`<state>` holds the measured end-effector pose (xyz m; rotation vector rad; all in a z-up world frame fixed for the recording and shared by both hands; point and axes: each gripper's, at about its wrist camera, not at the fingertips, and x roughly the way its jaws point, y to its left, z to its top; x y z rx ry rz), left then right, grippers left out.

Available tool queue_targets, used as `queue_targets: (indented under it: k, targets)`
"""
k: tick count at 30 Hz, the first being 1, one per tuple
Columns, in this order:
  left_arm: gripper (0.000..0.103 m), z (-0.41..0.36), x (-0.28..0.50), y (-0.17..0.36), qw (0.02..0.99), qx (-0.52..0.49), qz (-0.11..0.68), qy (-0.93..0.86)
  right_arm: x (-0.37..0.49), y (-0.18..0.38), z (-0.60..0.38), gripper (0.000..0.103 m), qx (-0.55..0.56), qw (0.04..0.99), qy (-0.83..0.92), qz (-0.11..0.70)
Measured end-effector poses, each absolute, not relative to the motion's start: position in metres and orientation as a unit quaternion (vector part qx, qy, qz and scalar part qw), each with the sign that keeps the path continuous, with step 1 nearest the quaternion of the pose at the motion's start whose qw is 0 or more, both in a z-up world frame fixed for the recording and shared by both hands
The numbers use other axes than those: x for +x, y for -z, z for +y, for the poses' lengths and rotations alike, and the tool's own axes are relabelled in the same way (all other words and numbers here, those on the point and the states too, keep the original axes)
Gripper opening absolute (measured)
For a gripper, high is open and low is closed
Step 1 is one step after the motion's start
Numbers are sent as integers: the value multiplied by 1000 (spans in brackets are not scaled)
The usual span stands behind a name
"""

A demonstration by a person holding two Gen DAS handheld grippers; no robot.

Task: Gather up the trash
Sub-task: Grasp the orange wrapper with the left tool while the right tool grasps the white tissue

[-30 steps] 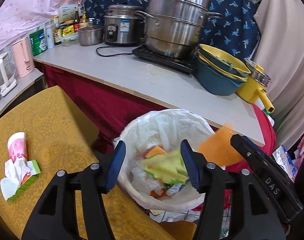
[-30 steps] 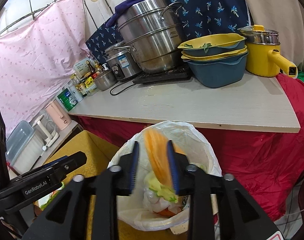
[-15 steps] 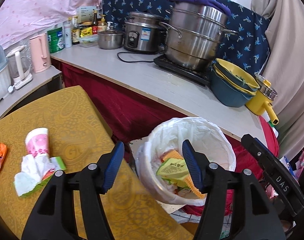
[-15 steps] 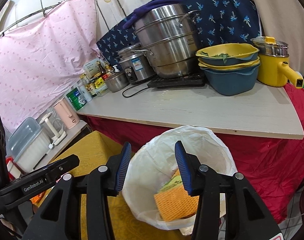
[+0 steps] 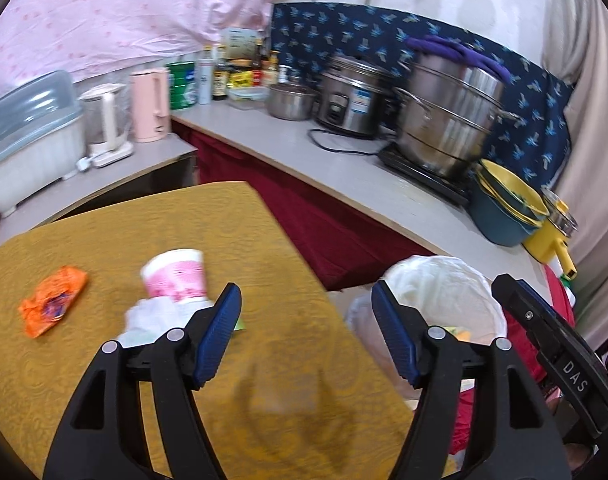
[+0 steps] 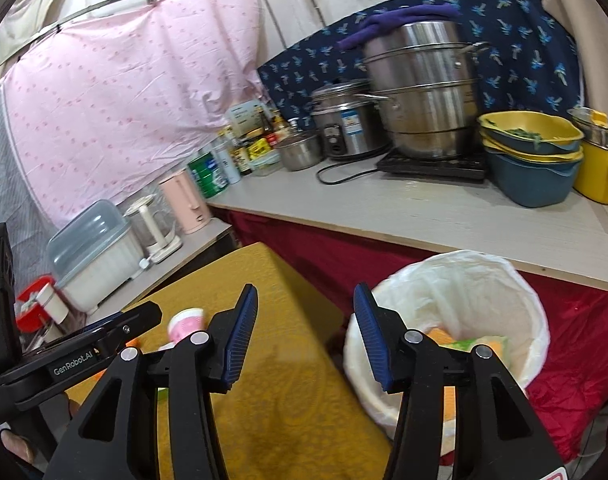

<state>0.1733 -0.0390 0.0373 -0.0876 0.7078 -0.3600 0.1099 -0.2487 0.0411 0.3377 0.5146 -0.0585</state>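
Note:
A pink paper cup (image 5: 176, 274) lies on the yellow table (image 5: 232, 232) beside crumpled white tissue (image 5: 148, 320) and a green wrapper scrap. An orange wrapper (image 5: 52, 300) lies further left. My left gripper (image 5: 306, 338) is open and empty, above the table's right edge, just right of the cup. The white-lined trash bin (image 6: 464, 308) stands off the table's right side with orange and green trash inside; it also shows in the left wrist view (image 5: 440, 296). My right gripper (image 6: 306, 338) is open and empty between table and bin. The cup shows in the right wrist view (image 6: 186, 322).
A grey counter (image 6: 404, 208) with red skirt runs behind, holding steel pots (image 6: 424, 88), a rice cooker (image 6: 344, 120), stacked yellow and blue bowls (image 6: 532, 160), bottles and a pink kettle (image 5: 150, 106). A white dish box (image 5: 28, 140) stands at left.
My right gripper opened and dropped the orange piece into the bin. Both grippers then swung left, away from the bin towards the table and its trash.

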Motion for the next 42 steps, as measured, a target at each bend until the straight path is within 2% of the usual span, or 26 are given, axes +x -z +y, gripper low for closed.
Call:
queue_targets:
  k: [10,23,33,42]
  targets:
    - [68,54,169,-29,930,-69,345,108,129,-37,-160,49,138,950,-44,276]
    - [75,160,177,6,927,-81,365,24,166,4,-54,49,109,932,-112,328]
    - [88,222,207,46,917,-82,390,-25,209,49,-17,49,89,918,-109,371]
    - [90,253,250,87,902,-69,425,-28,238,84,-9,49,68,911,-78,400]
